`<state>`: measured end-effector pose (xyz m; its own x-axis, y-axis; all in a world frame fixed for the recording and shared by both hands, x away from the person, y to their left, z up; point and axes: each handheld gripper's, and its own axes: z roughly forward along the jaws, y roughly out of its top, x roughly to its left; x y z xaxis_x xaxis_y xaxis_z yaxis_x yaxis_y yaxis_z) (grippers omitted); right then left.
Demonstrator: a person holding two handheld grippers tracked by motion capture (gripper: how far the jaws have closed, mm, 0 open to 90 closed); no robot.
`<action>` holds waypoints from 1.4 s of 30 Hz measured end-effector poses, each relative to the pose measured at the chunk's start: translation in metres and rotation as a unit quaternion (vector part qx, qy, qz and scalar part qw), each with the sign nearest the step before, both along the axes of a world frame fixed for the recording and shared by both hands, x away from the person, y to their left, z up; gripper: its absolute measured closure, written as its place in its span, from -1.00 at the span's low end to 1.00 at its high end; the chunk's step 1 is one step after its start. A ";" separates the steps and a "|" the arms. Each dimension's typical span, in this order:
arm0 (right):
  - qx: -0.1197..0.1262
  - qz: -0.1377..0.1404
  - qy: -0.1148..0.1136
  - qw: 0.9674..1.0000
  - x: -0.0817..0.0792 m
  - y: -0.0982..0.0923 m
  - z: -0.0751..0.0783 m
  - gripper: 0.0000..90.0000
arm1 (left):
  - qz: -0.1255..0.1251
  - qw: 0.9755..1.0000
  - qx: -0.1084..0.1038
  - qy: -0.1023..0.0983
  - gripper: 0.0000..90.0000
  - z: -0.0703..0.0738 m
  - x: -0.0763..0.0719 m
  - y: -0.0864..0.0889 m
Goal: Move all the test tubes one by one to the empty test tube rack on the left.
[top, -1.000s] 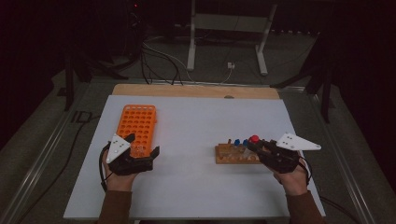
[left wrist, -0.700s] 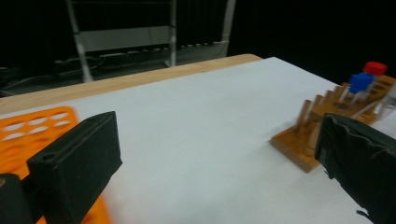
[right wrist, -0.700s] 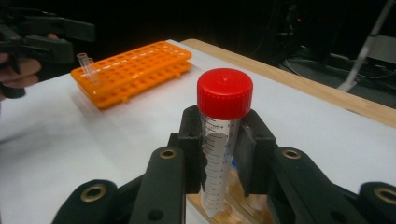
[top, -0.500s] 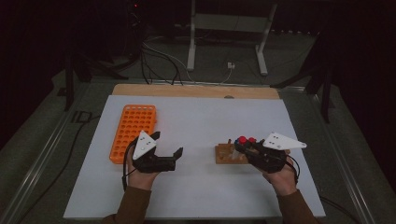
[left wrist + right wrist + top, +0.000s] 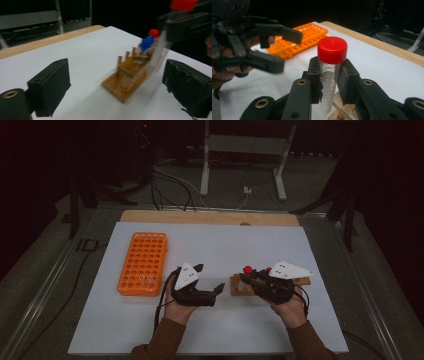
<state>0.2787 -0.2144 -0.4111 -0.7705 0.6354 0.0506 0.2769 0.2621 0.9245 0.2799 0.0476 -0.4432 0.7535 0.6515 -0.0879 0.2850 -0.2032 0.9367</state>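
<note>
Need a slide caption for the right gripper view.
Right gripper clamps a red-capped tube; the open left gripper waits before the orange rack.

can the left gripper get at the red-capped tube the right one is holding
Probably yes. The left gripper, jaws just narrowed a little with nothing between them, faces the red-capped tube across bare white table. The right gripper clamps the tube's middle, leaving the cap free.

I count two grippers, my left gripper (image 5: 210, 279) and my right gripper (image 5: 329, 80). There is one orange rack (image 5: 143, 262), one wooden stand (image 5: 130, 75), two red-capped tubes (image 5: 331, 65) and one blue-capped tube (image 5: 147, 44), all on one white table (image 5: 220, 245).
</note>
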 end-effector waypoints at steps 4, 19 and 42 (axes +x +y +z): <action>-0.002 0.006 0.001 1.000 0.000 0.005 -0.002 0.65 | -0.027 1.000 0.005 0.001 -0.67 -0.002 -0.001 -0.016; -0.006 0.020 0.009 1.000 -0.001 0.014 -0.008 0.65 | -0.075 0.997 0.009 0.008 0.35 -0.009 -0.001 -0.040; 0.031 -0.036 -0.003 0.999 0.001 -0.017 -0.001 -0.67 | -0.026 1.000 0.012 -0.004 0.67 0.001 0.004 0.006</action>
